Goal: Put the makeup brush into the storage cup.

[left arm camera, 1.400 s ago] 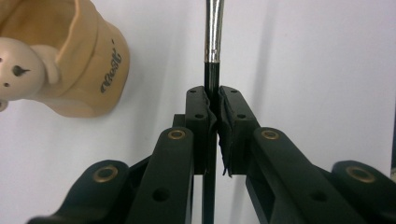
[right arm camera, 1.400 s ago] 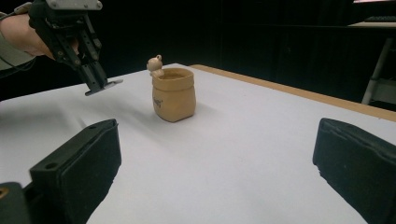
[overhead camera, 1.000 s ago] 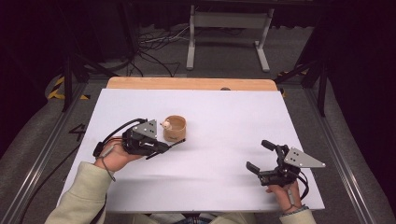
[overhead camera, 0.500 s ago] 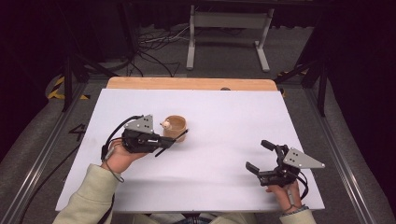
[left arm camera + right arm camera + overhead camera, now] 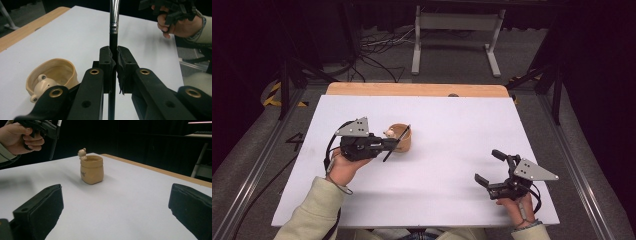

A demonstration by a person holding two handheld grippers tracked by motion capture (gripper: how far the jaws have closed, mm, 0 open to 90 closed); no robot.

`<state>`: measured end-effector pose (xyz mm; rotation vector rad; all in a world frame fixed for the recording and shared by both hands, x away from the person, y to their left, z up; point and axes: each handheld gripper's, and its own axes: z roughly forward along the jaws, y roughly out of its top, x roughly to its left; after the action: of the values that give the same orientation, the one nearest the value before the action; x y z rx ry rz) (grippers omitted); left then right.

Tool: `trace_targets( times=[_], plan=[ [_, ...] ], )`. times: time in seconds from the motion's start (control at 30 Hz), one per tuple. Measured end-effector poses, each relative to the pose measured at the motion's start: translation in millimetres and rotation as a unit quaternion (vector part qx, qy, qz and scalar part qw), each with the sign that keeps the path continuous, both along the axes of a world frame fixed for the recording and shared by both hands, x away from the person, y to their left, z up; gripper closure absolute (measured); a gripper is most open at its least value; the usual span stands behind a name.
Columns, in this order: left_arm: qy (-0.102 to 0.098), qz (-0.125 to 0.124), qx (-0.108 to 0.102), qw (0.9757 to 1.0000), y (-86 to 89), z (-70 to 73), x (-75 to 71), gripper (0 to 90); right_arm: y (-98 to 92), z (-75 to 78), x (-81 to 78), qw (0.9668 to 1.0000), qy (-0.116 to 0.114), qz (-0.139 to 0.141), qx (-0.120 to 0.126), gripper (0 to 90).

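My left gripper is shut on a thin black-handled brush, which crosses in front of a tan sack-shaped cup left of the table's middle. In the left gripper view the handle is pinched between the pads, its silver ferrule points away, and the cup with a small bear figure on its rim sits low left. My right gripper rests open near the front right, nothing between its jaws. The right gripper view faces the cup, with the brush held in the air to its left.
A white sheet covers the table, with a bare wooden strip along the far edge. A metal stand and cables lie on the floor beyond. Metal rails run along both sides of the table.
The left hand has turned a little, swinging the brush's far end up across the cup. The right gripper has not moved.
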<state>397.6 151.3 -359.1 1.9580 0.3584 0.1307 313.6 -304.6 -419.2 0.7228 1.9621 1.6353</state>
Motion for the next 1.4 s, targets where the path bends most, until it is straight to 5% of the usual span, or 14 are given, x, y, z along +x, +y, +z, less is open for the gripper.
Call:
trace_targets(
  times=[0.47,1.0,1.4],
  plan=[
    [-0.016,0.033,-0.06,0.9975,-0.8,-0.4,-2.1,83.0,-0.2,-0.2,0.6,1.0,0.002,0.002,0.003,0.3],
    [-0.025,0.06,-0.065,0.9958,-10.7,-1.1,8.6,83.1,-4.4,1.4,-2.2,1.0,0.001,-0.005,0.008,0.4],
    [-0.019,0.11,-0.083,0.9903,-18.1,-2.9,16.4,83.1,-5.7,1.5,-3.4,0.9999,0.004,-0.003,0.012,0.5]
  ],
)
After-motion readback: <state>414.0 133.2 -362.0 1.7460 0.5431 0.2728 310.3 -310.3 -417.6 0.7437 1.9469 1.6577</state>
